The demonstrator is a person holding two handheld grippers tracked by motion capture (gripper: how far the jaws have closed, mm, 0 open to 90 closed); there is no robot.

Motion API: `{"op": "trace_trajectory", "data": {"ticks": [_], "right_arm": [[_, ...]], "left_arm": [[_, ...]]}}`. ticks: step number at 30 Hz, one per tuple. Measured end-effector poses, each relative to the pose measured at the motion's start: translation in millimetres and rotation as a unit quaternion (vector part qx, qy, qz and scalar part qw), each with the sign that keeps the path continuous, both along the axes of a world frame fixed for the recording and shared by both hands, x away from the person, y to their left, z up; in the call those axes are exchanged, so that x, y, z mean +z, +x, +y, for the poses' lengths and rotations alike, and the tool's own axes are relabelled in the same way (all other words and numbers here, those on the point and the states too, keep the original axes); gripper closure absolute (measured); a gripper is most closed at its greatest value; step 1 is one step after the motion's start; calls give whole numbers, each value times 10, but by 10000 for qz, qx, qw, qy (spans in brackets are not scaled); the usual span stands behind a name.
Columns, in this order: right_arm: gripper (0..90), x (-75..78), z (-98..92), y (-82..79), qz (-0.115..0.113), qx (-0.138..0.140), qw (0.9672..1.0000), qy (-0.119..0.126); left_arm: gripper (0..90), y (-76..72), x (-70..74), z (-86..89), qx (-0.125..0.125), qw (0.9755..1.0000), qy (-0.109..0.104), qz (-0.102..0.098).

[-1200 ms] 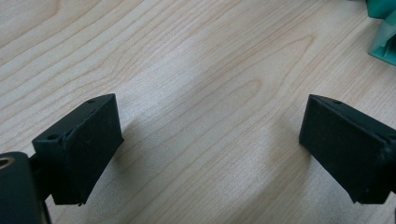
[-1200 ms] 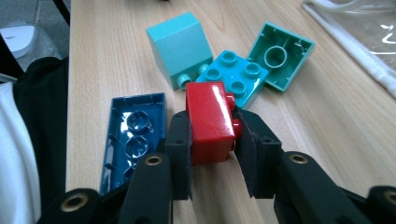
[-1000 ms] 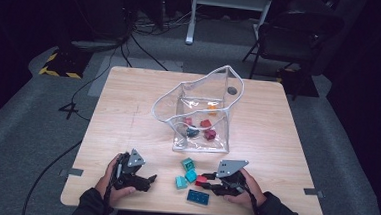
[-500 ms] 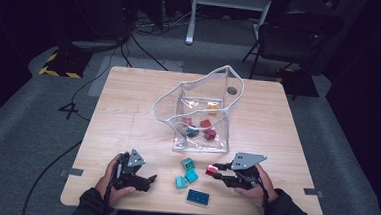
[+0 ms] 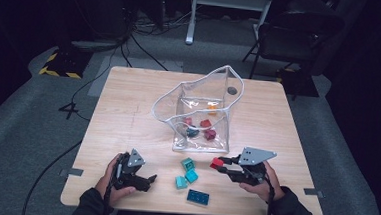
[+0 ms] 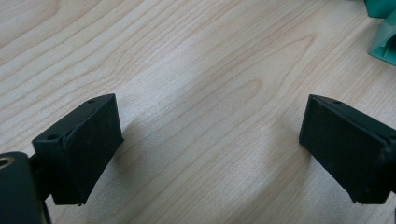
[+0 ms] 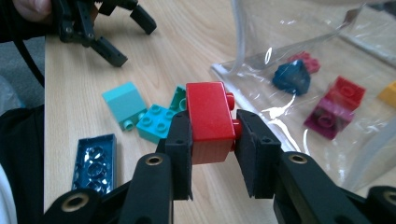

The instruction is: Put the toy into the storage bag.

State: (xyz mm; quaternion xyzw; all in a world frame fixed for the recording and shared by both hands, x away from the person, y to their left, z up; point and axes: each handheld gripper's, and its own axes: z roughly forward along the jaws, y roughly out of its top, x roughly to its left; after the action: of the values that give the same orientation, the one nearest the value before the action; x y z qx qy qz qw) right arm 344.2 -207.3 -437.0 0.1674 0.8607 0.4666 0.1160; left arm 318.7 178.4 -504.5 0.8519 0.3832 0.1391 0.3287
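My right gripper (image 5: 218,164) is shut on a red brick (image 5: 217,162) and holds it above the table, just in front of the clear plastic bag (image 5: 198,113). In the right gripper view the red brick (image 7: 209,119) sits squeezed between the two pads, studs facing right. My left gripper (image 5: 150,179) rests low at the table's front left, open, with bare wood between its jaws (image 6: 210,135). Three teal bricks (image 5: 187,173) and a flat blue brick (image 5: 198,197) lie between the two grippers.
The bag (image 7: 327,56) lies open on its side and holds a dark blue brick (image 7: 292,77), a red one (image 7: 306,60), a magenta one (image 7: 334,109) and an orange one (image 7: 390,93). The table's front edge (image 5: 192,211) is close to both hands.
My right gripper has risen with the red brick and drifted right, away from the loose teal and blue bricks. The left gripper has stayed put.
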Motion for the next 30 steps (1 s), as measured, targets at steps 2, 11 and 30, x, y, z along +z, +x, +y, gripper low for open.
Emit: {"op": "trace_trajectory", "data": {"ticks": [2, 11, 30], "right_arm": [[682, 61, -18, 8, -26, -17, 10000, 76], [682, 268, -61, 33, -206, -83, 9996, 160], [682, 724, -93, 129, -562, -191, 9977, 333]], "left_arm": [[59, 0, -1, -2, 16, 10000, -12, 8], [57, 0, -1, -3, 17, 10000, -12, 10], [57, 0, -2, -3, 17, 10000, -13, 9]]}}
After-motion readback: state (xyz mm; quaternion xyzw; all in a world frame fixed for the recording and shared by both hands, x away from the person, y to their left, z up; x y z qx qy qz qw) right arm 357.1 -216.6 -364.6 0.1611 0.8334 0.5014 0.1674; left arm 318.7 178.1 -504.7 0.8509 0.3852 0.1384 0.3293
